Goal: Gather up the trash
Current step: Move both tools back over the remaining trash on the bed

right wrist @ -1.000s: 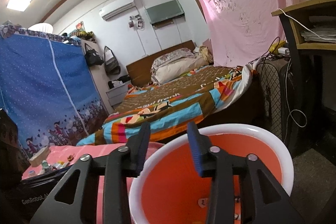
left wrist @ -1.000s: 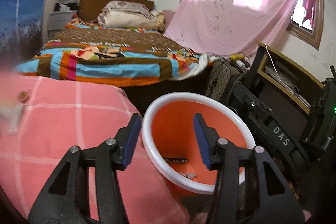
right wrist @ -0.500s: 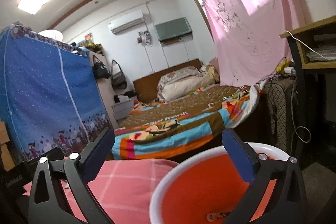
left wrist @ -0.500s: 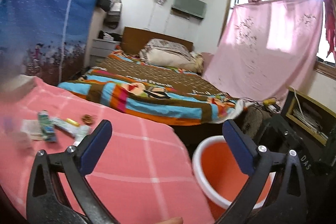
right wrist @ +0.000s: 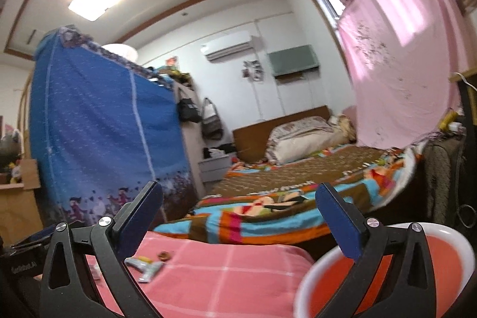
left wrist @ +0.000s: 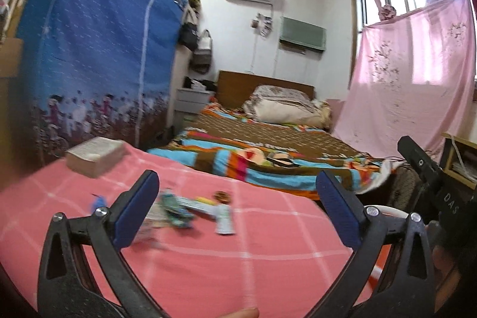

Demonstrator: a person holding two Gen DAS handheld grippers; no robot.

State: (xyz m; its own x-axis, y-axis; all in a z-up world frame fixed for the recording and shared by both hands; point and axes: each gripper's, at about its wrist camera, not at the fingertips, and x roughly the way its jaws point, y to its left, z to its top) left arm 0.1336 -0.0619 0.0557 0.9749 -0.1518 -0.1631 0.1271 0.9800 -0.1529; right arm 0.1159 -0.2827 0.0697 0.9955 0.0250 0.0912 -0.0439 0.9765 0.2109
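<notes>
Left gripper [left wrist: 235, 184]: jaws wide open, just done opening, nothing held between them. Ahead of the jaws, closer to the left one, a small pile of trash [left wrist: 190, 207] on a pink cloth [left wrist: 253, 264]: wrappers and a little tube, all a bit blurry. Past the left jaw, farther back on the cloth, a thick book [left wrist: 95, 152]. Behind the right jaw, just the white rim of an orange bucket [left wrist: 387, 209].

Right gripper [right wrist: 238, 192]: jaws wide open too, just done opening, empty. Under the right jaw, the bucket. Low down by the left jaw, the same trash. Far ahead between the jaws, a bed [right wrist: 298, 198] with a stripy blanket.
</notes>
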